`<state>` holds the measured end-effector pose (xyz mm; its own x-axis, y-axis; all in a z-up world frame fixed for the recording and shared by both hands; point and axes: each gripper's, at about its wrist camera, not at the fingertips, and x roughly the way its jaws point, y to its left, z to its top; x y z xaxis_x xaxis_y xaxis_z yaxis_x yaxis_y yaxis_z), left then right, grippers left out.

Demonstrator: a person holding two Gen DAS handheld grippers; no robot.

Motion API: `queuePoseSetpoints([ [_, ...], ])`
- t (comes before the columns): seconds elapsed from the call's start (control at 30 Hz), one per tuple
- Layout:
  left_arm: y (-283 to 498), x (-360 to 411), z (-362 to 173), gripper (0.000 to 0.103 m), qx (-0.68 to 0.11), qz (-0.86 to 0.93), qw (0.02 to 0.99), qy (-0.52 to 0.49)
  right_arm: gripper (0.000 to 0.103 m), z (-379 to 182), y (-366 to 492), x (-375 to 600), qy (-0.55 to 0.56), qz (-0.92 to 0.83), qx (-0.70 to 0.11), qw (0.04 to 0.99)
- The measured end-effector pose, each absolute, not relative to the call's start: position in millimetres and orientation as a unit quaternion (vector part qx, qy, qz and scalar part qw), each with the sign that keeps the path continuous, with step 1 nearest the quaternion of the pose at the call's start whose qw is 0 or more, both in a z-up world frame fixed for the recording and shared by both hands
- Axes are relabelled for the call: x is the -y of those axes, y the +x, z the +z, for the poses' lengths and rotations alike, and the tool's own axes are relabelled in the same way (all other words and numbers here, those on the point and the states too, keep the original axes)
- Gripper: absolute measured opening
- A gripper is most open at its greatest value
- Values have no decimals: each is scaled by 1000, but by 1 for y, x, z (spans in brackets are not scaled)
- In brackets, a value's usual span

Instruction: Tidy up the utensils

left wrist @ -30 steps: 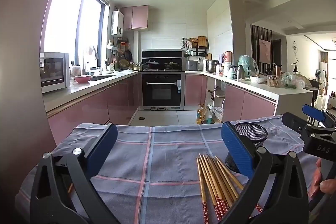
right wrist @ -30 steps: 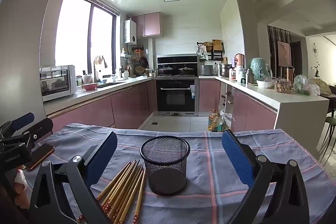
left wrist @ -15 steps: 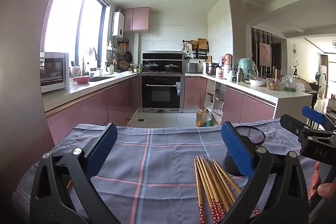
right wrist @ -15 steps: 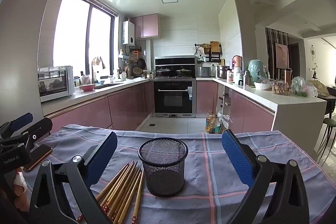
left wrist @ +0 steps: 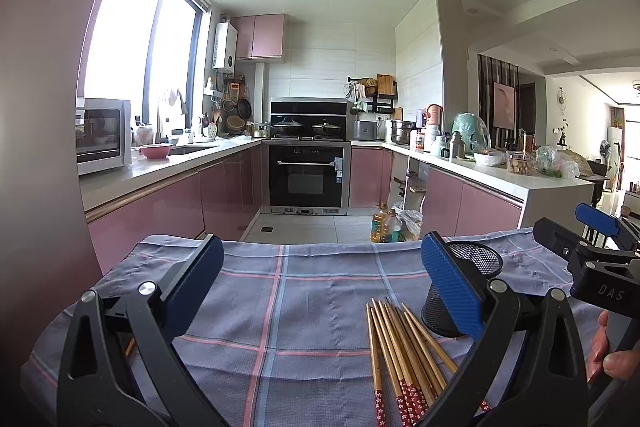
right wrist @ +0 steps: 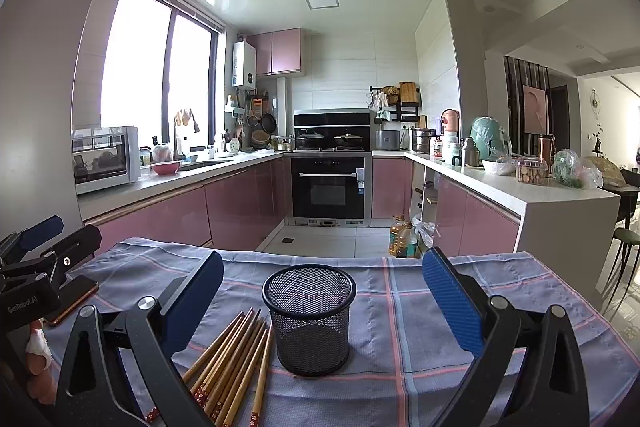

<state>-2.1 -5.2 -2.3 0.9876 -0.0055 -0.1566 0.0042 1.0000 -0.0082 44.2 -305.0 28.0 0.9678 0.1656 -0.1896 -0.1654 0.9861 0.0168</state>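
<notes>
Several wooden chopsticks (left wrist: 404,351) with red patterned ends lie bundled on the checked cloth, just left of a black mesh cup (right wrist: 309,319) that stands upright and holds nothing I can see. In the left wrist view the cup (left wrist: 472,279) is half hidden behind my right finger. My left gripper (left wrist: 320,291) hovers open above the cloth, left of the chopsticks (right wrist: 236,367). My right gripper (right wrist: 320,295) is open too, with the cup centred between its wide-apart fingers. Each gripper shows at the edge of the other's view, the right one (left wrist: 592,247) held by a hand (left wrist: 608,355).
A blue-grey cloth with pink stripes (left wrist: 304,299) covers the table. A phone (right wrist: 72,299) lies at its left edge beneath the left gripper (right wrist: 36,267). Beyond the far table edge are kitchen counters, an oven (right wrist: 330,187) and oil bottles (right wrist: 404,239) on the floor.
Both views have shifted slightly; the table and cup sit a little lower and nearer in frame. Both grippers stay open and nothing on the cloth has moved.
</notes>
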Motion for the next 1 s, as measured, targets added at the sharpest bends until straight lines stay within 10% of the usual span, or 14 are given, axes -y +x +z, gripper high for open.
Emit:
queuePoseSetpoints([
  [1.0, -2, 10, -2, 97, -78, -5, 997, -4, 96, 31, 44, 306, 0, 80, -91, 993],
])
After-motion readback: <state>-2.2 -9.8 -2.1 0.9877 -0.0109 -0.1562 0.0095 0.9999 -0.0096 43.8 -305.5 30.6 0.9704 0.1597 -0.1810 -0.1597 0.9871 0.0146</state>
